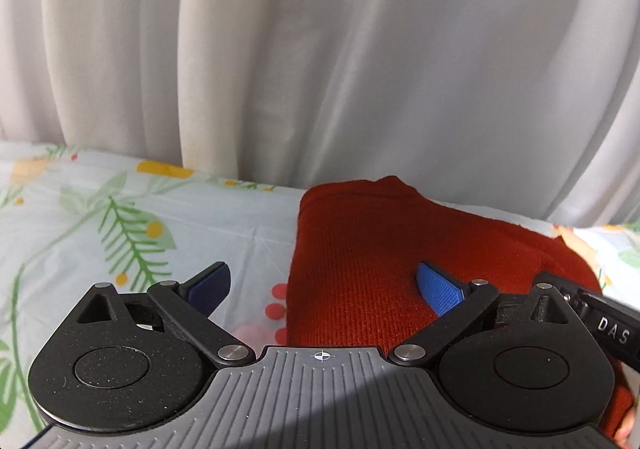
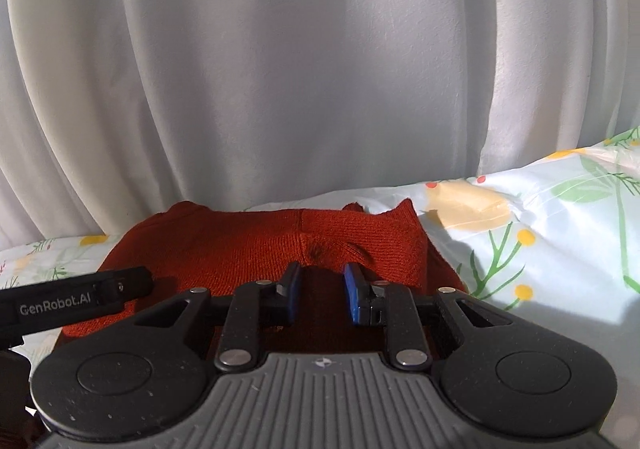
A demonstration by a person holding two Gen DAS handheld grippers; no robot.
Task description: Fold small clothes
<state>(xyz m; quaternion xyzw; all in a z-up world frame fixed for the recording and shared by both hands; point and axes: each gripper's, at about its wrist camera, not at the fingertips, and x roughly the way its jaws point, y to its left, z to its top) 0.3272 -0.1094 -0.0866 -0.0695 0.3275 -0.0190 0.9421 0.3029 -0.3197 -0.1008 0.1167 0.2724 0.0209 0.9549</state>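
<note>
A rust-red knit garment (image 1: 380, 249) lies folded on the floral sheet, near the curtain. It also shows in the right wrist view (image 2: 248, 249). My left gripper (image 1: 324, 285) is open wide over the garment's left edge, one blue pad over the sheet and the other over the knit. My right gripper (image 2: 322, 291) is partly closed, jaws a narrow gap apart, over the garment's near part with red fabric between the pads; whether it grips the fabric I cannot tell. The left gripper's black body (image 2: 76, 299) shows at the left of the right wrist view.
A white pleated curtain (image 1: 320, 49) hangs right behind the garment. The pale blue floral bed sheet (image 1: 120, 229) spreads to the left, and to the right in the right wrist view (image 2: 540, 229).
</note>
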